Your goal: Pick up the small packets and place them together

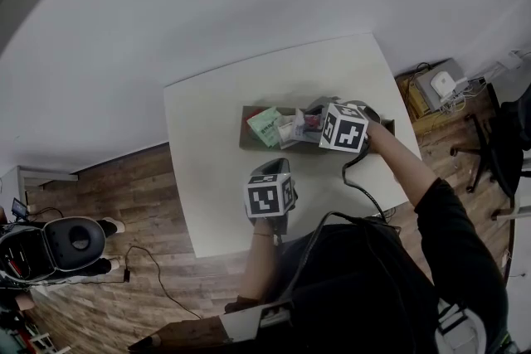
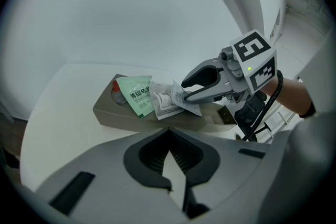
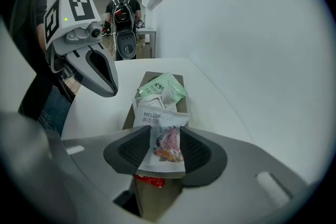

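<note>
A shallow grey-brown tray (image 1: 247, 143) on the white table holds several small packets. A green packet (image 1: 265, 126) (image 2: 135, 95) (image 3: 164, 86) lies at its left end, with a white packet (image 2: 164, 103) (image 3: 149, 103) beside it. My right gripper (image 1: 312, 117) (image 2: 185, 91) (image 3: 165, 144) is over the tray with its jaws apart. A white "MELLOW" packet (image 3: 160, 139) lies face up between the pads. Something red (image 3: 149, 181) shows under it. My left gripper (image 1: 272, 167) (image 2: 170, 147) hovers over bare table in front of the tray, shut and empty.
The table (image 1: 211, 186) ends close to the tray on the right. Beyond that edge are a box of devices (image 1: 440, 87) and a chair (image 1: 498, 153) on the wood floor. A cable (image 1: 361, 186) trails from the right gripper. Another person (image 3: 123, 8) stands far off.
</note>
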Motion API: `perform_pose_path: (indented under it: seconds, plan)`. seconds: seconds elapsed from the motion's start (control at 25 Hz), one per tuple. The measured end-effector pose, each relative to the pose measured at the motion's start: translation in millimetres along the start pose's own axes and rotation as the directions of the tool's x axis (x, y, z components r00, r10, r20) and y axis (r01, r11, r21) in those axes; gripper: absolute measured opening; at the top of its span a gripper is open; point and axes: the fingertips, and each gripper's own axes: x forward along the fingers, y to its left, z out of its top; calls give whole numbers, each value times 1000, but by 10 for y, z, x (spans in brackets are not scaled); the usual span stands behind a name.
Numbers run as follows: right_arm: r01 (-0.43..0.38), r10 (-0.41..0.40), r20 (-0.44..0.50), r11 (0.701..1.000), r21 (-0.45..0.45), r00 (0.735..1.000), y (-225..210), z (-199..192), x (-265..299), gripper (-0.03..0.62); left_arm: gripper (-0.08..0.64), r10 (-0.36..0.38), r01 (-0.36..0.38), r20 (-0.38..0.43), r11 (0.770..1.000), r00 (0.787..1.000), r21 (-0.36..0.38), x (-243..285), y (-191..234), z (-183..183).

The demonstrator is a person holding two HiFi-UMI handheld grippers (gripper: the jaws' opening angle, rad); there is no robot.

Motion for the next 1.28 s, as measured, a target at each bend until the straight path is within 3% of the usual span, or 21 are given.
perform_pose_path:
  seconds: [0.16, 0.32, 0.48, 0.56, 0.68, 0.8, 1.0, 1.12, 1.28]
  plan:
    - [42, -42, 35, 999, 0, 998, -91, 68, -125, 170, -3, 3, -3, 5, 1000, 1000, -1, -12, 14, 32]
    - [118, -124, 148, 992, 52, 981, -141, 255, -460, 169, -3, -5, 5, 42, 1000, 999, 0, -117, -18, 64]
    - [180, -212, 275, 974, 136, 938, -232, 432, -819, 169, -2, -17, 17, 97, 1000, 995, 7, -195, -36, 250]
    - [227, -273, 337, 959, 169, 901, -282, 528, -1032, 169, -2, -27, 26, 141, 1000, 990, 14, -260, -62, 404]
    - [312, -385, 446, 922, 230, 808, -361, 680, -1430, 139, -2, -67, 61, 246, 998, 967, 31, -423, -190, 697]
    - [387, -511, 523, 859, 335, 682, -442, 763, -1885, 43, -3, -101, 79, 350, 994, 931, 76, -627, -361, 1002]
    - [438, -660, 591, 751, 494, 464, -513, 813, -2516, 2, -3, -172, 98, 519, 981, 837, 167, -950, -598, 1507]
    - [432, -701, 604, 712, 554, 379, -472, 833, -2751, 0, -2, -190, 55, 606, 971, 773, 235, -1129, -727, 1779]
    - [407, -717, 626, 693, 595, 306, -121, 813, -3018, 0, -3, -189, -43, 704, 954, 685, 298, -1464, -1007, 1866]
